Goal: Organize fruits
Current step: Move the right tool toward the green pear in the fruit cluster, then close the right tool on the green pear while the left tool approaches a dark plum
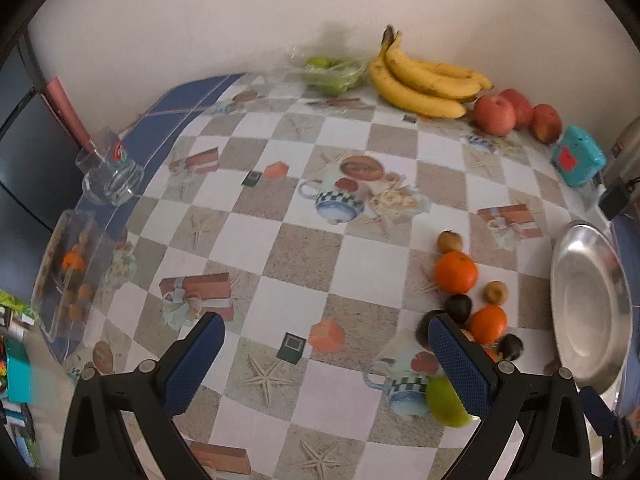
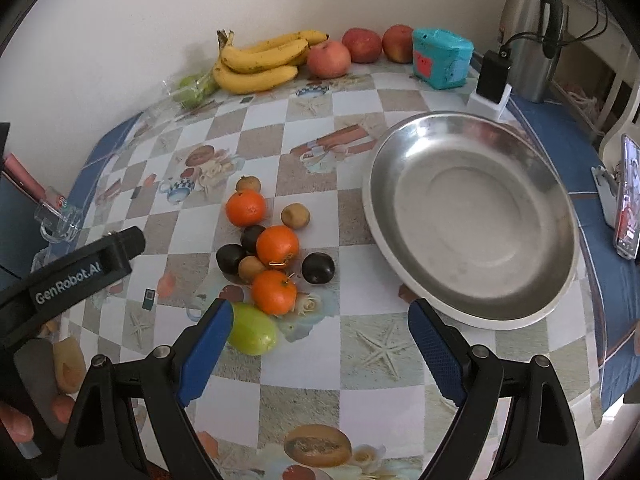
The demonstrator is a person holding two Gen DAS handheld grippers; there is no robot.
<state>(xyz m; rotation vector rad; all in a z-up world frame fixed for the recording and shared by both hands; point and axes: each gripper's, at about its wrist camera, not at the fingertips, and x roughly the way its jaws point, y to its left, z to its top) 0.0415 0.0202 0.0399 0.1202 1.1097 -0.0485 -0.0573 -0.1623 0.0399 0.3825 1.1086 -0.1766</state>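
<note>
A cluster of small fruit lies on the checked tablecloth: three oranges (image 2: 277, 246), dark plums (image 2: 318, 267), brown kiwis (image 2: 295, 216) and a green fruit (image 2: 253, 330). An empty steel bowl (image 2: 472, 216) sits to their right. My right gripper (image 2: 322, 332) is open and empty, its left finger beside the green fruit. My left gripper (image 1: 326, 354) is open and empty, with the cluster (image 1: 456, 272) and green fruit (image 1: 444, 402) at its right finger. The bowl (image 1: 588, 300) shows at the right edge there.
Bananas (image 2: 260, 62), three red apples (image 2: 329, 58) and a bag of green fruit (image 2: 194, 88) line the back wall. A teal box (image 2: 440, 58), a black charger (image 2: 494, 76), a steel thermos (image 2: 532, 28) and a phone (image 2: 628, 200) are on the right. A glass mug (image 1: 110, 172) and a clear box (image 1: 68, 268) stand at the left edge.
</note>
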